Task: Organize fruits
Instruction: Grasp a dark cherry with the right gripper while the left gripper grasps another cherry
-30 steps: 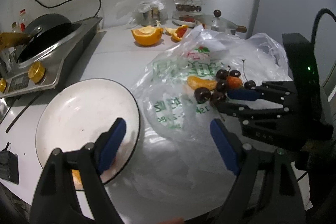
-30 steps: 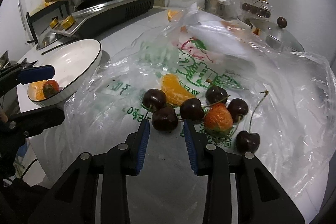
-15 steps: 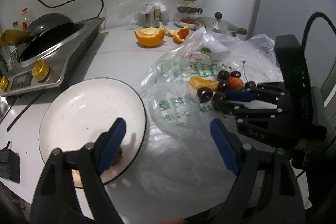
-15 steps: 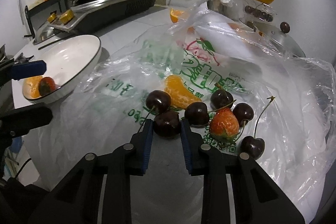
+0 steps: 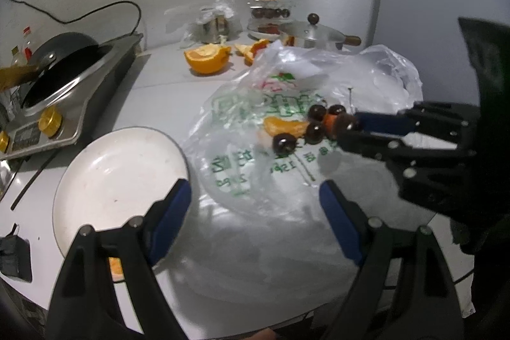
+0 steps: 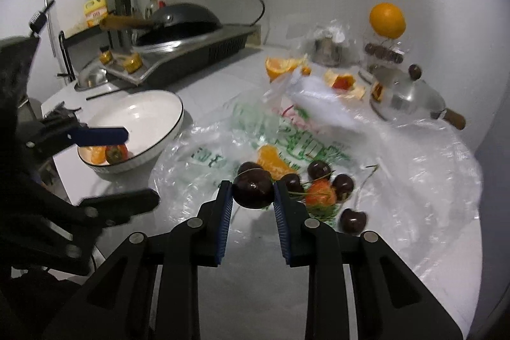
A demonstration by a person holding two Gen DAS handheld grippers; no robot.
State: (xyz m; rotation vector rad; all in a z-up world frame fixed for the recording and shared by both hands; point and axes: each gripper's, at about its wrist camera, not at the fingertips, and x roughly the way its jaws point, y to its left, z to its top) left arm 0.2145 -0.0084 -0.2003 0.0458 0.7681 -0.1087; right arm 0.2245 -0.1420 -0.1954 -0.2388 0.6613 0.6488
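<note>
My right gripper (image 6: 251, 196) is shut on a dark cherry (image 6: 253, 188) and holds it just above the clear plastic bag (image 6: 398, 168). On the bag lie several more cherries (image 6: 342, 185), a strawberry (image 6: 320, 196) and an orange segment (image 6: 274, 161). The white plate (image 6: 153, 117) at the left holds an orange piece (image 6: 95, 153) and a strawberry (image 6: 116, 153). My left gripper (image 5: 255, 212) is open and empty between the plate (image 5: 121, 177) and the bag (image 5: 287, 117). The right gripper (image 5: 347, 129) shows at the fruit pile in the left wrist view.
A stove with a black wok (image 6: 178, 21) stands at the back left. A cut orange half (image 5: 207, 58), peel pieces (image 5: 255, 48), a lidded steel pot (image 6: 404, 97) and a whole orange (image 6: 387, 19) on a jar stand at the back. The counter edge is near me.
My right gripper closed on a cherry and lifted it off the bag. The left gripper drew back a little and stayed open.
</note>
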